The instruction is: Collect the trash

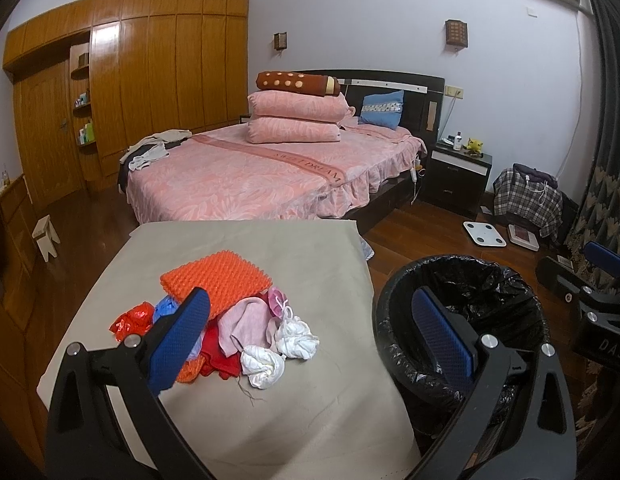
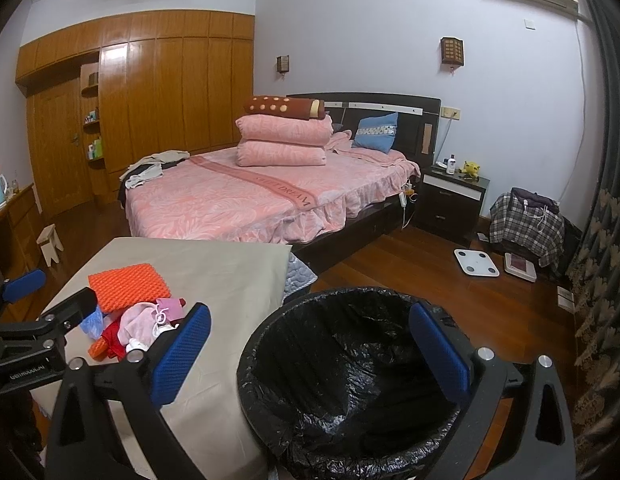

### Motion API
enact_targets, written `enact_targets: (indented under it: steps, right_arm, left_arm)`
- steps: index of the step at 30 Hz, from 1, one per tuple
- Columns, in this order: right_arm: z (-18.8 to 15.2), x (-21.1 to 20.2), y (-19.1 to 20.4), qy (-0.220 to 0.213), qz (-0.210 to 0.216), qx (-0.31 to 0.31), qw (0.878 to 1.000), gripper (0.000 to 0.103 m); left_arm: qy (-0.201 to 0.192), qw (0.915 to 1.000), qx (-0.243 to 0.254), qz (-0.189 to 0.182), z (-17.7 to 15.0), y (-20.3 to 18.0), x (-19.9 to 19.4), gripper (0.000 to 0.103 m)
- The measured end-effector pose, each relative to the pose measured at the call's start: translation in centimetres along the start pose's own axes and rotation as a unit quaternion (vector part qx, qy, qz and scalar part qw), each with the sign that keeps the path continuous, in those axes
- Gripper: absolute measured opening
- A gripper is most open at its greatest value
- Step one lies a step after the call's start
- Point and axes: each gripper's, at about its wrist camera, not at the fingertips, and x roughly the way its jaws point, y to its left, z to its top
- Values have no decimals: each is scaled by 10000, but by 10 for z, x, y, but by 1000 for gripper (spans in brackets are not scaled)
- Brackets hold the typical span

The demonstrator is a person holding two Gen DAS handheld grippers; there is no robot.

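A pile of trash lies on a table with a beige cloth (image 1: 238, 248): an orange bumpy pad (image 1: 218, 282), crumpled white paper wads (image 1: 278, 348), a red plastic scrap (image 1: 132, 320), and pink, red and blue pieces. A bin with a black liner (image 1: 470, 300) stands right of the table, its inside bare in the right wrist view (image 2: 350, 364). My left gripper (image 1: 310, 336) is open and empty, above the table's right part, close to the pile. My right gripper (image 2: 310, 352) is open and empty above the bin's mouth.
A bed with a pink cover (image 1: 246, 172) stands behind the table. A dark nightstand (image 1: 458, 176), a white scale (image 1: 484, 234) and a plaid-covered heap (image 1: 526, 200) are at the right on the wooden floor. A small white stool (image 1: 46, 238) stands at the left.
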Motion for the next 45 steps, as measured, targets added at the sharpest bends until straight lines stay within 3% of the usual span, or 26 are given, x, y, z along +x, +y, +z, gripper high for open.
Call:
enact_targets:
  steps: [12,21,30,39,45]
  right_arm:
    - [3,0,0,33,40,-9,10000,97]
    - [6,15,16,69,246,-122,9996,97]
    - [2,54,58,113,794,-257,9964,96]
    - [-32,121,117,616,1430,-520,9864,77]
    - [-63,164,148,1121,1599,-719,9781,66]
  left_arm:
    - [20,10000,-9,-3,1,-2,-1,98]
    - [47,9999,-120,27,-23,13,11,98]
    - [194,9966,-537,596,-35,77,32,98]
    - [417,9901,-545,1228,-59,131,58,98]
    - [539,9889,-694,1195,-72,146,77,98]
